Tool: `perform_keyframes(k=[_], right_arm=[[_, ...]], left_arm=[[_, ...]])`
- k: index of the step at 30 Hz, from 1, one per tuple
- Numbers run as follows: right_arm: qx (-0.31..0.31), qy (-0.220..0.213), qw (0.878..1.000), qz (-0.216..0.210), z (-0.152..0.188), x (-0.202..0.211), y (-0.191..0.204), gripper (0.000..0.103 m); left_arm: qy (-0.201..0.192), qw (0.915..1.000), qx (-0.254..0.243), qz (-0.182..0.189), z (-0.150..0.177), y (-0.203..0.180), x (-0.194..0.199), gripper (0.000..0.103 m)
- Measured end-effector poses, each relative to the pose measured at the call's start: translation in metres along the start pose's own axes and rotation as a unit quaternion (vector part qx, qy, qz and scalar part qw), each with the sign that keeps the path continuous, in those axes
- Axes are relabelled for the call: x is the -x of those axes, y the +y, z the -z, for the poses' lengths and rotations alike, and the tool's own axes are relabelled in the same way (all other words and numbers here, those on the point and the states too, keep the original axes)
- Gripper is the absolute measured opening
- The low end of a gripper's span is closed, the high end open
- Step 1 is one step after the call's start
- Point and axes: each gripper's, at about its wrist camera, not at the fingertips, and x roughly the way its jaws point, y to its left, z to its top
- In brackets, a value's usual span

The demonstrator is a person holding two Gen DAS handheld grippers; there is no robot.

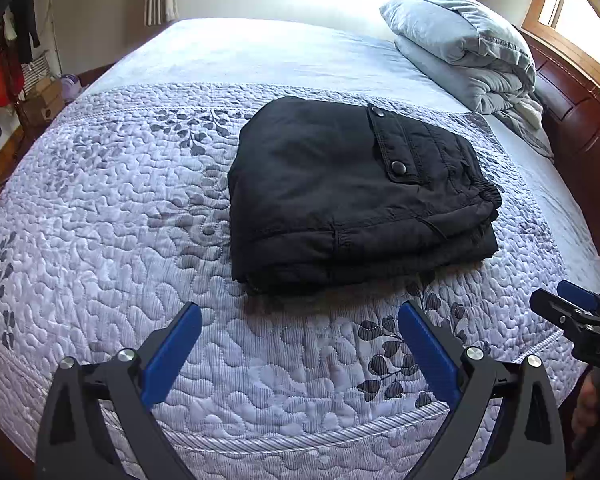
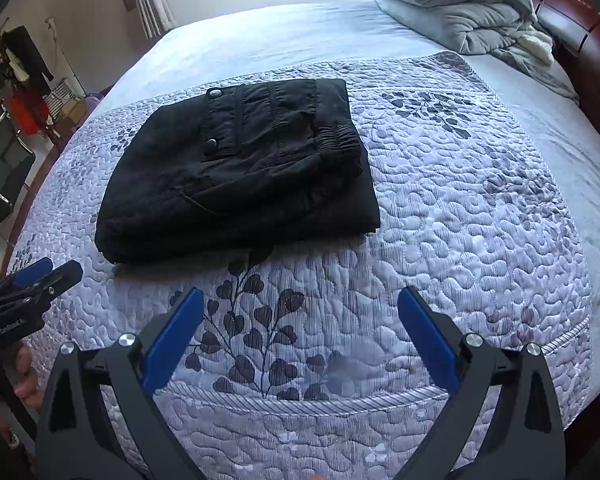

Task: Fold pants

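Now, folded black pants (image 1: 352, 196) on quilted bedspread (image 1: 112, 208), pillows (image 1: 452, 36) by headboard, L tool (image 1: 300, 344) & R tool (image 2: 300, 340) both wide, empty.

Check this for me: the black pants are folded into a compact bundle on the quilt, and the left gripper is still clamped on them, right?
Not quite. The black pants are folded into a bundle on the quilt, but the left gripper is open and clear of them, as the left wrist view shows.

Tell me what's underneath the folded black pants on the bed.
The black pants lie on a lavender quilt with a grey leaf print. The part of the quilt directly beneath them is covered, so anything tucked under there can't be seen.
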Motion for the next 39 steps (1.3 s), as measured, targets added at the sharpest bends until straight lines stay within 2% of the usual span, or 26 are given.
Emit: perform_keyframes(k=[18,39], right_arm=[[0.007,-0.003,1.0,-0.007,-0.003,-0.001,0.001,0.097],[0.011,0.003,1.0,-0.009,-0.007,-0.016,0.003,0.097]], left_arm=[[-0.003,1.0,-0.005,0.008,-0.005,-0.003,0.003,0.099],[-0.005,0.9999,-0.014,-0.001,-0.01,-0.002,-0.002,0.099]])
